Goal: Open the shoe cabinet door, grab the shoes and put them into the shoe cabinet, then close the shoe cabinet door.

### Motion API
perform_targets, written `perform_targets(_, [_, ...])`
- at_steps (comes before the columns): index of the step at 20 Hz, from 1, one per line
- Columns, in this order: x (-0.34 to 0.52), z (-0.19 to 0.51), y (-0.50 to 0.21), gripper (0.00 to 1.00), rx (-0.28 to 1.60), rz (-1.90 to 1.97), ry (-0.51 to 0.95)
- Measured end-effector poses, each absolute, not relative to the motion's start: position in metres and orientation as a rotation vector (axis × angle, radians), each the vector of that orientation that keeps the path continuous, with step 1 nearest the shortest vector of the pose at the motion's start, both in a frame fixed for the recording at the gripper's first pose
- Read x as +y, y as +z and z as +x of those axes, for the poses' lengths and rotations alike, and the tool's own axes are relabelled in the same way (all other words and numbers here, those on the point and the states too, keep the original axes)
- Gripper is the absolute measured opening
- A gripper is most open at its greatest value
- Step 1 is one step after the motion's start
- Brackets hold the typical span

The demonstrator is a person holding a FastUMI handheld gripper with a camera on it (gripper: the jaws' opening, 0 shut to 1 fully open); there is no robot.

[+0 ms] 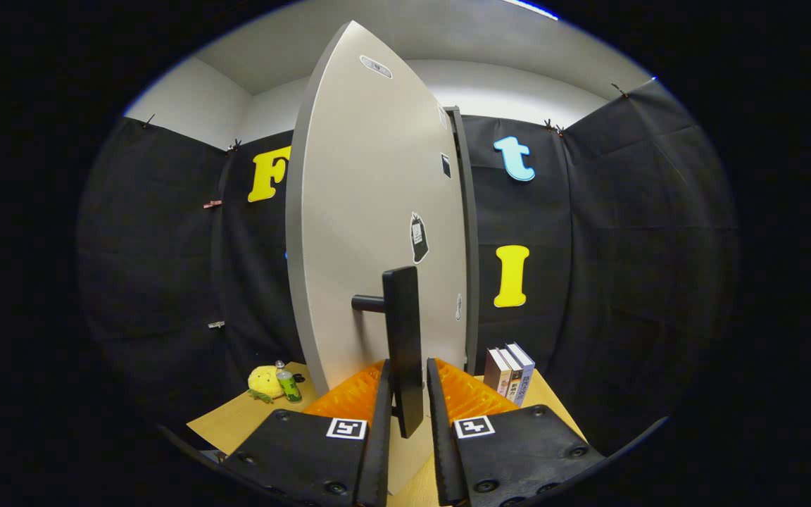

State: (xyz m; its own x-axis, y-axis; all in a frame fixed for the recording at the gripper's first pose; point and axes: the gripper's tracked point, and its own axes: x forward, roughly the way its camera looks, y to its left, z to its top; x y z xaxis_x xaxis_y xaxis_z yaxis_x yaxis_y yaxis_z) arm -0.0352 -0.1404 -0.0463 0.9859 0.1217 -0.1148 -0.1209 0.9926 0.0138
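Handle between our fingers, cabinet door swung out in front of us

We've got the gripper [405,394] straddling the door handle [403,338], a flat, dark upright bar standing off the shoe cabinet door [370,232] on a short round post; the fingers [380,422] sit close on either side of its lower end, but we can't tell whether they actually press on it. The door is a tall, smooth, pale grey panel, rigid-looking, with small stickers on its face, standing edge-on just ahead of us on the wooden tabletop [236,422]. We judge it stiff and light to swing on its hinge, and the bar hard and rather slick, so we'd hold it low and square. Books [511,373] stand to the right of the door; a yellow plush toy [265,382] and small bottle [287,384] lie to its left.
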Motion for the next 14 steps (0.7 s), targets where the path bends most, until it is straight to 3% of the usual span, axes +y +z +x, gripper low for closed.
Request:
perform_targets(3, [-0.172, -0.042, -0.039, 0.26, 0.103, 0.033, 0.076])
perform_targets(14, [-0.24, -0.065, -0.022, 0.26, 0.042, 0.067, -0.038])
